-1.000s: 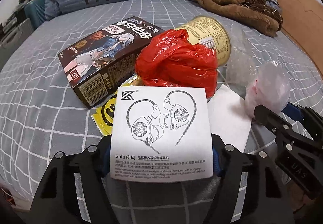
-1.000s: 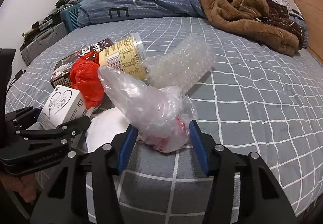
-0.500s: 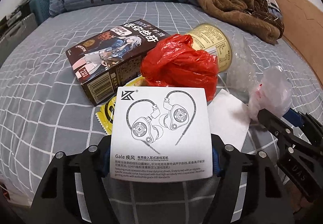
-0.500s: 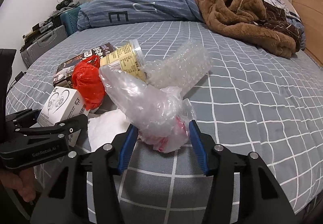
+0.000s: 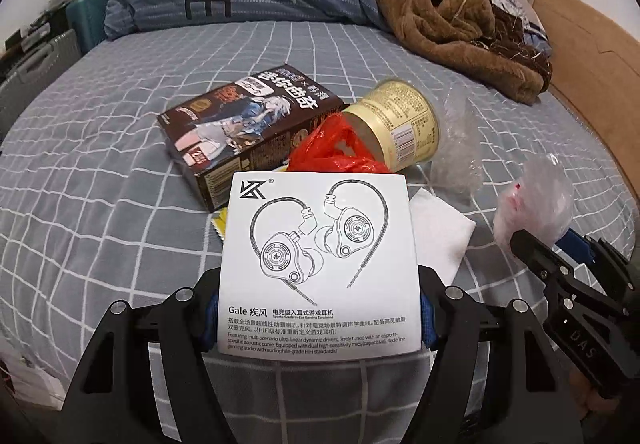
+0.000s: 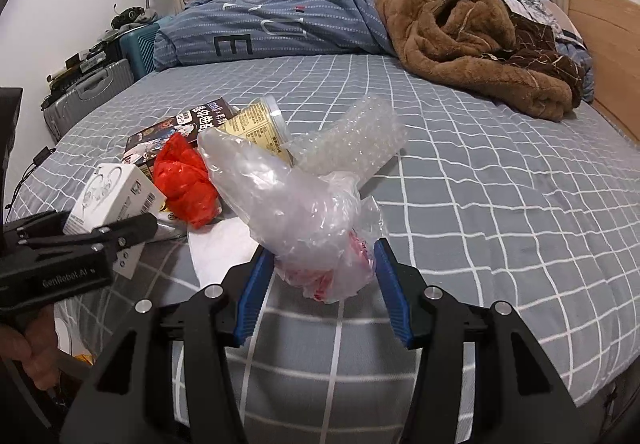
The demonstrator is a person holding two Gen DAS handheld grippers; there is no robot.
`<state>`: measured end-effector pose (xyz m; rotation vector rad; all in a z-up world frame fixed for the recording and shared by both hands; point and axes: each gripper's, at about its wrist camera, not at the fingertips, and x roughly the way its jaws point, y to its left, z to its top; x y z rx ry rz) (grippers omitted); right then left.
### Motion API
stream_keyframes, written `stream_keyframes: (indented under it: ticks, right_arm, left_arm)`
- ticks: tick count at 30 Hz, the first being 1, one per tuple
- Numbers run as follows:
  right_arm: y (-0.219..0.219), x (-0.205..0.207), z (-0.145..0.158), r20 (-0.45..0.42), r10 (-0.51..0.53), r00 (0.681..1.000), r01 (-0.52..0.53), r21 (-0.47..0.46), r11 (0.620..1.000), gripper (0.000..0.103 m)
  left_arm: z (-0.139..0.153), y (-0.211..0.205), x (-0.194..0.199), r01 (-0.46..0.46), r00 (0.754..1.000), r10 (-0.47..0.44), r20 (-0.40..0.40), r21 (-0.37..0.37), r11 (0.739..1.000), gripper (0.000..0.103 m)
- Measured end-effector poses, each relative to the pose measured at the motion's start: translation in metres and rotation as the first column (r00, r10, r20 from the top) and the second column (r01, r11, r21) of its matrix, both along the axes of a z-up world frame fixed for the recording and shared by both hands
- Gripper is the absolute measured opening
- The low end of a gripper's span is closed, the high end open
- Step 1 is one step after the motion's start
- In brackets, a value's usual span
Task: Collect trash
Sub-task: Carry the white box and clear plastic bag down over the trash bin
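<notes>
Now my left gripper [image 5: 320, 320] clamps the white earphone box [image 5: 318, 264] by its side edges, and my right gripper [image 6: 320, 292] grips a crumpled plastic bag [image 6: 288, 203]. Remaining trash lies beyond: dark box [image 5: 244, 131], can [image 5: 396, 123], red bag [image 5: 336, 155], bubble wrap [image 6: 352, 139], tissue [image 5: 438, 236]. Far and right, the bed [image 6: 500, 203] is open sheet.

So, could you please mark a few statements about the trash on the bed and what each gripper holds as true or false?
1. The left gripper holds the white earphone box. True.
2. The right gripper is empty. False: its jaws grip a clear plastic bag.
3. The red plastic bag lies on the bed beside the yellow can. True.
4. The yellow can stands upright. False: it lies on its side.
5. The brown blanket covers the snack box. False: it lies far behind it.
</notes>
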<state>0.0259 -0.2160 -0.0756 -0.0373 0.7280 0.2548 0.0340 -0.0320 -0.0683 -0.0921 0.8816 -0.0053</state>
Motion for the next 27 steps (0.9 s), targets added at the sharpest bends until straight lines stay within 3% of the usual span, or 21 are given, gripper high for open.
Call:
stream_keyframes:
  ticks: [27]
  right_arm:
    - [-0.009,-0.073,0.044,0.071,-0.040,0.997,0.039,0.024,0.999,0.050]
  left_arm:
    - [0.040,0.002,-0.068,0.012,0.998,-0.011,0.056,-0.027,1.000,0.069]
